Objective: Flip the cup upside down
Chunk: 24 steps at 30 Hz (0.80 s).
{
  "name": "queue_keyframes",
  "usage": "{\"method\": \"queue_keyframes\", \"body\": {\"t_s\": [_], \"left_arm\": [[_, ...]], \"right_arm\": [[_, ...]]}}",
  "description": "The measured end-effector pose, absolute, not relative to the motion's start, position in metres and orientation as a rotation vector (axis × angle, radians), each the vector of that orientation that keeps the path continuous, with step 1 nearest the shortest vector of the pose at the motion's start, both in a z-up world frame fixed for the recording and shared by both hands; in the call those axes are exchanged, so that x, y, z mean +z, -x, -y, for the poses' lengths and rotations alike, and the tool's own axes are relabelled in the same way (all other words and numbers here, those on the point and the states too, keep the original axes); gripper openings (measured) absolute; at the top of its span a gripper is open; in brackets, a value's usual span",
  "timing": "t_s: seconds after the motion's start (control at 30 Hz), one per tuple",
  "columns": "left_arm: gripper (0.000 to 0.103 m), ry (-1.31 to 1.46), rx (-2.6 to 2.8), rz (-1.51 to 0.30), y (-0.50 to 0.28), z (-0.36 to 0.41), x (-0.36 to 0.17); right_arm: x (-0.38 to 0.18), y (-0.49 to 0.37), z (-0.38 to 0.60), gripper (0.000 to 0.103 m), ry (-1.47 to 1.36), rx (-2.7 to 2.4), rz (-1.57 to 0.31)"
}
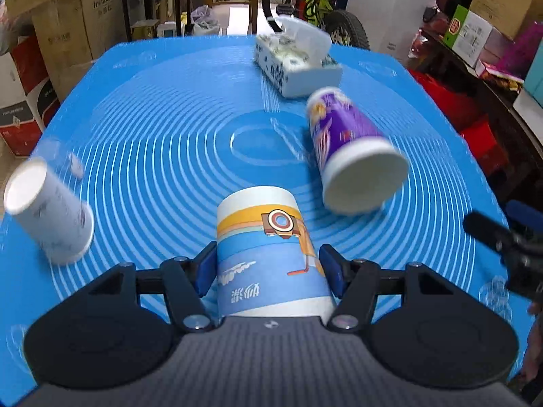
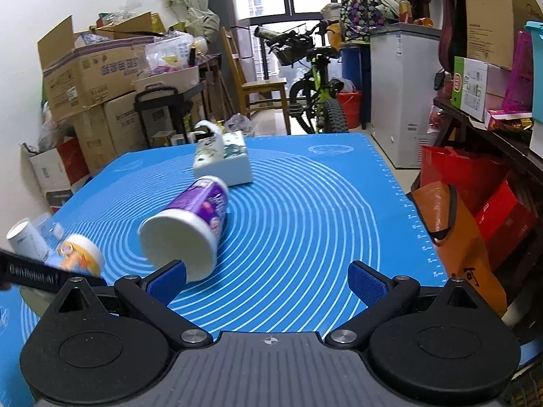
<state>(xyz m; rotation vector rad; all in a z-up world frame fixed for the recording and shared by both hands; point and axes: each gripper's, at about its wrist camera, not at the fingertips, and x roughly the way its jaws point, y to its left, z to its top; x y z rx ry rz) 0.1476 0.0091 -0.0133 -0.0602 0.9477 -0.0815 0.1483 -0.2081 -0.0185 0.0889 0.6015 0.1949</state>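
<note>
Left gripper (image 1: 268, 268) fingers clamped on the blue/yellow cup (image 1: 268, 254), dead center w/ its base pointing at 12. Right gripper (image 2: 268, 279) fingers wide, nothing btwn. Purple cup (image 1: 346, 149) tipped at 1 o'clock, white cup (image 1: 47, 210) at 9, tissue box (image 1: 295, 64) behind on the counter (image 1: 169, 118).

A cluttered home storeroom: stacked cardboard boxes (image 2: 85, 74), a bicycle (image 2: 312, 78), a wooden chair (image 2: 258, 81).

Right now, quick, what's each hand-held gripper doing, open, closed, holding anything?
Left hand-held gripper: closed on the blue and orange printed paper cup.
Right hand-held gripper: open, holding nothing.
</note>
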Motion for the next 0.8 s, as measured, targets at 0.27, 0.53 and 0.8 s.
{"method": "queue_keyframes", "body": {"t_s": [0.27, 0.53, 0.8], "left_arm": [[0.065, 0.023, -0.077, -1.011, -0.137, -0.007, -0.034], [0.076, 0.007, -0.072, -0.993, -0.133, -0.004, -0.034], [0.082, -0.007, -0.067, -0.959, -0.129, -0.005, -0.028]], "right_arm": [[-0.018, -0.134, 0.2, 0.1, -0.084, 0.214, -0.621], [-0.015, -0.128, 0.201, 0.101, -0.073, 0.21, -0.627], [-0.014, -0.124, 0.199, 0.101, -0.067, 0.216, -0.639]]}}
